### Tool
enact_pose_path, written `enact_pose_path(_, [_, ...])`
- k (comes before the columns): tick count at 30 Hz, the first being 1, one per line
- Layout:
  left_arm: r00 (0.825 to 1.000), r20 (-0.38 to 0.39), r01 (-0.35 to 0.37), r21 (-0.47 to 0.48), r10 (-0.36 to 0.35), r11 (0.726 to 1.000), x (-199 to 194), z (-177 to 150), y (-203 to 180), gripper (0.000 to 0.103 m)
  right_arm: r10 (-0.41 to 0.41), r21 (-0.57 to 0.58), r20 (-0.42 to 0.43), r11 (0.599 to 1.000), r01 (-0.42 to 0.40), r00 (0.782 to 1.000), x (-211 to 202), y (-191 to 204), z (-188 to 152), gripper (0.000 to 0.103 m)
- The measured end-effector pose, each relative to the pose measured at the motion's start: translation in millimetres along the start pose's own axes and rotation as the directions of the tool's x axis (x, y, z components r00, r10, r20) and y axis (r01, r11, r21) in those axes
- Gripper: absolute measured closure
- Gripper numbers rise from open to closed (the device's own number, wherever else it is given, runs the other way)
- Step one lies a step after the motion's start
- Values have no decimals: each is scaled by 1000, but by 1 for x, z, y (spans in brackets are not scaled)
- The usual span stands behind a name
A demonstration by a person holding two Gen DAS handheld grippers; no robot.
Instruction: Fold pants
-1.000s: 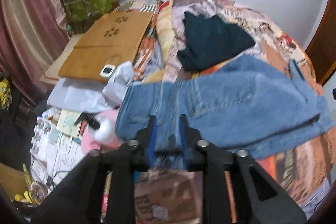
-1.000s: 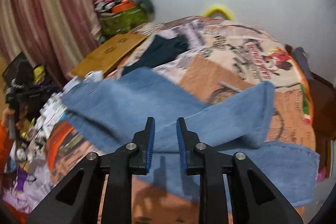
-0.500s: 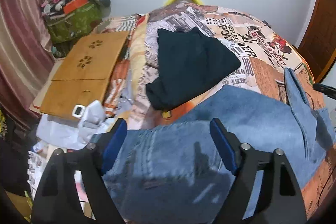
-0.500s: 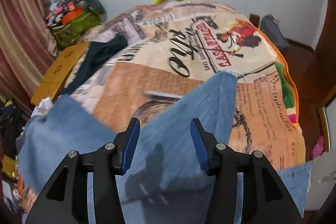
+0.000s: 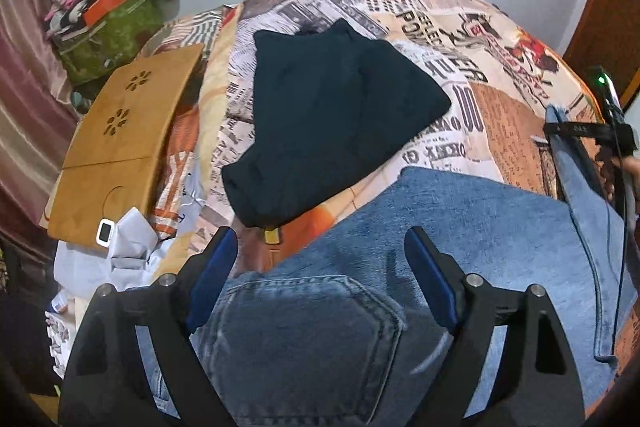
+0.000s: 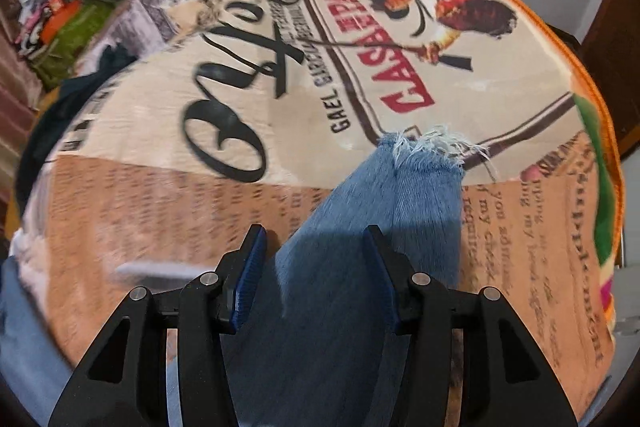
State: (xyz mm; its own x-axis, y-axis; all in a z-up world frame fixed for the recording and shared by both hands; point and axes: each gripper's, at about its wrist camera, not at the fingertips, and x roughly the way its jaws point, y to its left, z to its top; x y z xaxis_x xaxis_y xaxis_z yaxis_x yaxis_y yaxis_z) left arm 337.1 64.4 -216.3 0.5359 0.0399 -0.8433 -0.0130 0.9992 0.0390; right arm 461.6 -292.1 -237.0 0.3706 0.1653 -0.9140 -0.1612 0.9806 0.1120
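One pair of jeans (image 5: 460, 227) lies spread on the printed bedspread (image 5: 500, 107), and as far as you can judge the folding is barely begun: a leg is crossed over, no tidy stack yet. Your left gripper (image 5: 320, 259) hovers over the back pocket (image 5: 304, 339) with jaws spread wide, holding nothing. Your right gripper (image 6: 314, 263) hangs over one leg, short of its frayed hem (image 6: 432, 147), jaws likewise parted and empty. Count also one dark folded garment (image 5: 332, 115) beside the jeans and one wooden lap desk (image 5: 120, 139).
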Motion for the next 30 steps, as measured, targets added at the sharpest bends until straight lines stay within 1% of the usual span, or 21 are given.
enact_pose_path(1, [1000, -5, 0, 6, 0, 1000, 2, 0, -2, 18, -18, -14, 12, 1000, 18, 1000, 0, 2, -1, 61])
enact_pose_path(2, [1000, -10, 2, 10, -2, 1000, 4, -1, -4, 18, -51, -30, 26, 998, 52, 998, -1, 3, -3, 75])
enact_pose_path(3, [1000, -14, 4, 14, -4, 1000, 5, -1, -7, 18, -53, -37, 32, 998, 55, 998, -3, 2, -6, 86])
enact_pose_path(5, [1000, -27, 5, 24, -5, 1000, 7, -1, -14, 18, -32, -26, 40, 999, 33, 999, -9, -2, -9, 95])
enact_pose_path(6, [1000, -31, 7, 30, -6, 1000, 7, -1, -17, 18, -21, -15, 49, 1000, 22, 999, -13, -6, -9, 98])
enact_pose_path(8, [999, -40, 16, 55, -13, 998, 6, -2, -26, 18, -5, 15, 94, 1000, 4, 996, -31, -15, -13, 99])
enact_pose_path(10, [998, -53, 21, 89, -17, 996, 4, -4, -38, 18, 30, 53, 150, 998, -38, 988, -59, -30, -16, 99])
enact_pose_path(11, [998, -60, 23, 101, -17, 995, 4, -5, -43, 18, 55, 74, 180, 995, -70, 982, -77, -40, -18, 99])
enact_pose_path(13, [996, -84, 35, 126, -24, 991, 4, -10, -56, 18, 79, 103, 238, 989, -106, 968, -111, -59, -24, 99])
enact_pose_path(16, [991, -122, 66, 168, -46, 984, 3, -18, -77, 18, 96, 137, 340, 979, -150, 936, -175, -90, -37, 99])
enact_pose_path(17, [990, -132, 69, 181, -45, 981, 3, -22, -86, 18, 98, 145, 380, 976, -164, 920, -202, -103, -44, 99])
enact_pose_path(19, [990, -134, 69, 209, -41, 976, -2, -27, -102, 18, 98, 147, 438, 973, -178, 894, -241, -118, -53, 99])
enact_pose_path(20, [990, -134, 79, 220, -50, 972, -6, -31, -109, 18, 100, 145, 469, 971, -188, 878, -264, -129, -65, 99])
enact_pose_path(22, [990, -124, 90, 238, -62, 967, -14, -37, -124, 18, 110, 133, 493, 971, -199, 863, -287, -136, -76, 99])
enact_pose_path(23, [991, -118, 92, 242, -65, 966, -18, -40, -130, 18, 114, 123, 494, 972, -199, 862, -297, -141, -87, 99])
enact_pose_path(25, [989, -122, 108, 245, -80, 964, -22, -44, -141, 18, 92, 111, 474, 980, -163, 876, -300, -144, -104, 99])
enact_pose_path(26, [989, -123, 114, 244, -86, 963, -24, -47, -146, 17, 70, 105, 453, 986, -132, 889, -297, -146, -117, 99])
enact_pose_path(28, [989, -119, 115, 242, -89, 963, -27, -51, -154, 17, 37, 121, 404, 988, -93, 914, -281, -153, -135, 99])
enact_pose_path(29, [990, -113, 108, 241, -83, 964, -29, -53, -156, 17, 30, 139, 378, 986, -89, 925, -273, -158, -142, 99])
enact_pose_path(30, [992, -105, 99, 241, -76, 966, -30, -54, -158, 17, 25, 169, 340, 982, -87, 940, -262, -168, -158, 98])
